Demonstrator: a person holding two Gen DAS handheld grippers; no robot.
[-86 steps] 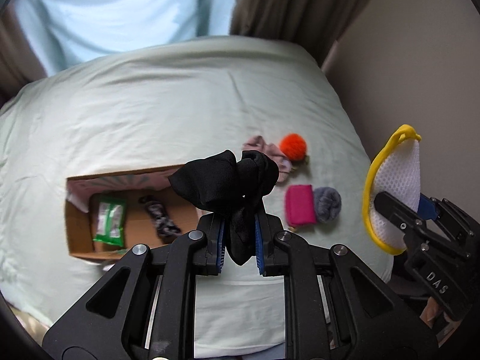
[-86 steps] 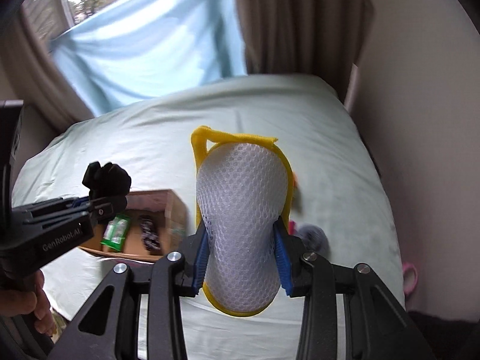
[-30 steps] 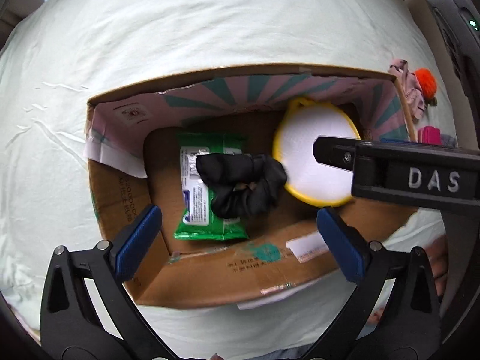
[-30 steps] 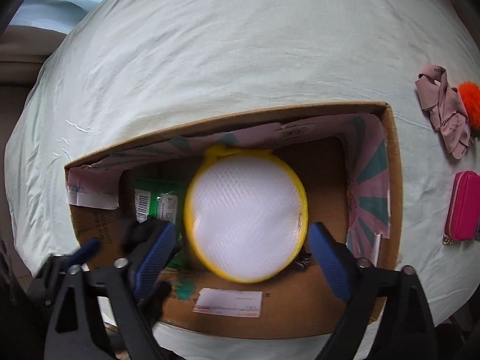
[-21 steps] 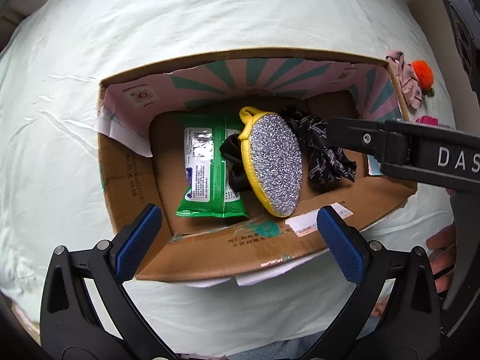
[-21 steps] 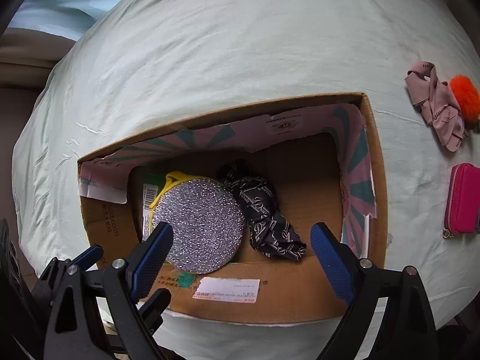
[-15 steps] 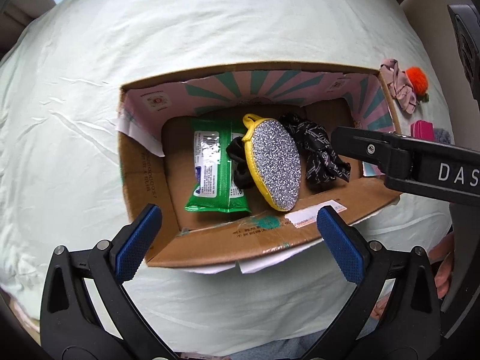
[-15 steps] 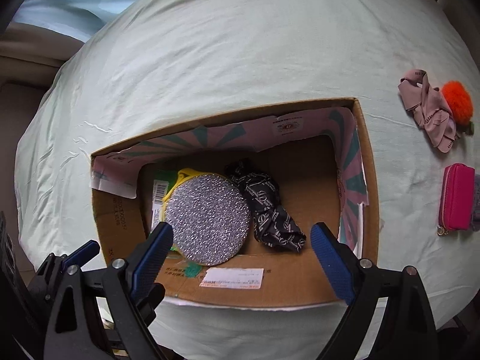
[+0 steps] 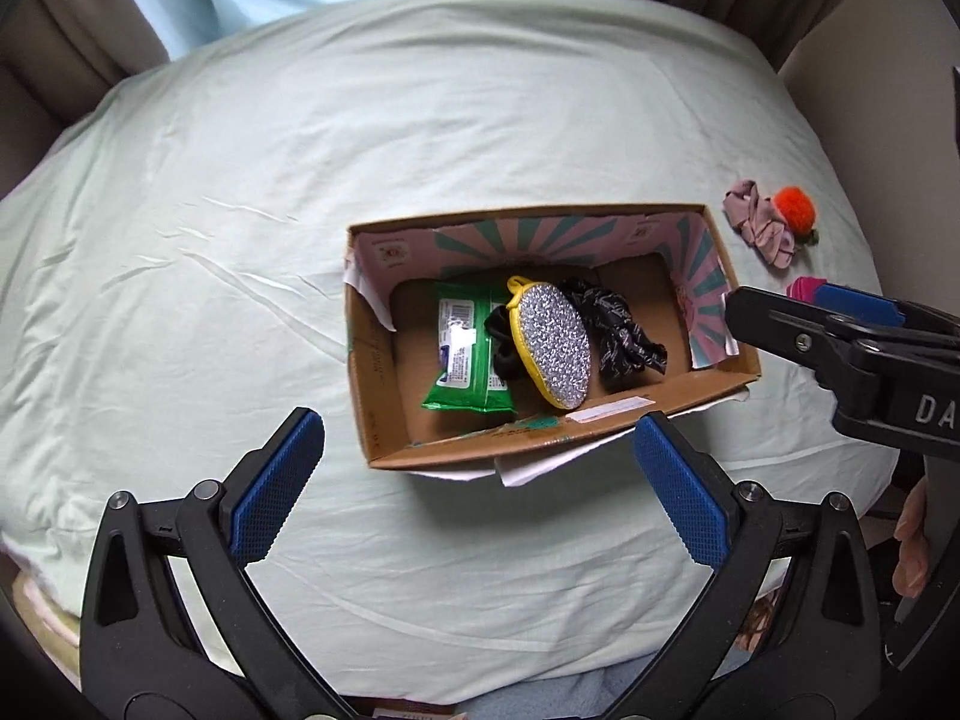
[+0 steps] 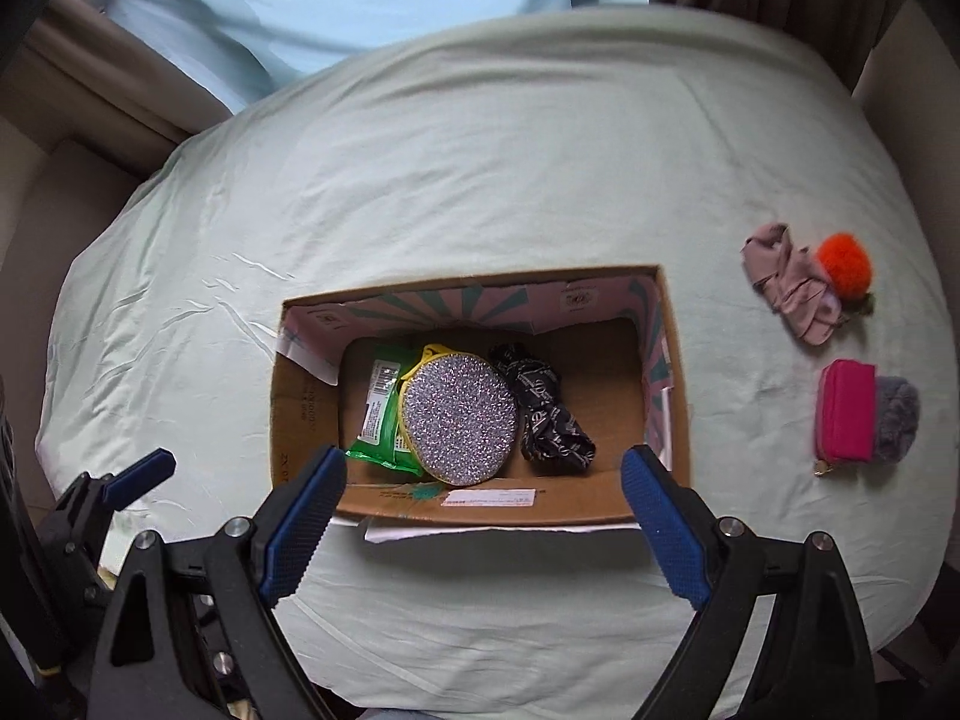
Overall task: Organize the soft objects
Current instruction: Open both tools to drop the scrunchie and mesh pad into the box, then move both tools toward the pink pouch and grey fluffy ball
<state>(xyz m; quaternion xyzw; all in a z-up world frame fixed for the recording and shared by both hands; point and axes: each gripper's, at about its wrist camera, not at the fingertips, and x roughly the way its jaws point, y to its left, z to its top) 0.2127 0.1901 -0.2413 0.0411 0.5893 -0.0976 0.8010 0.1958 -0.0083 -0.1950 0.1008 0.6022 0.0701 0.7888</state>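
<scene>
Both tools [image 9: 480, 468] [image 10: 483, 516] withdrawn; maybe scrunchie [image 10: 792, 288] outside.

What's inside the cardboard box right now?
The cardboard box holds a green wipes pack, a yellow-rimmed glittery scrubber, a patterned black scrunchie and a plain black scrunchie, mostly hidden under the scrubber.

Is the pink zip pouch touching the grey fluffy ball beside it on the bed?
Touching. In the right wrist view the pink zip pouch and the grey fluffy ball lie side by side, with no strip of the pale green sheet showing between them.
</scene>
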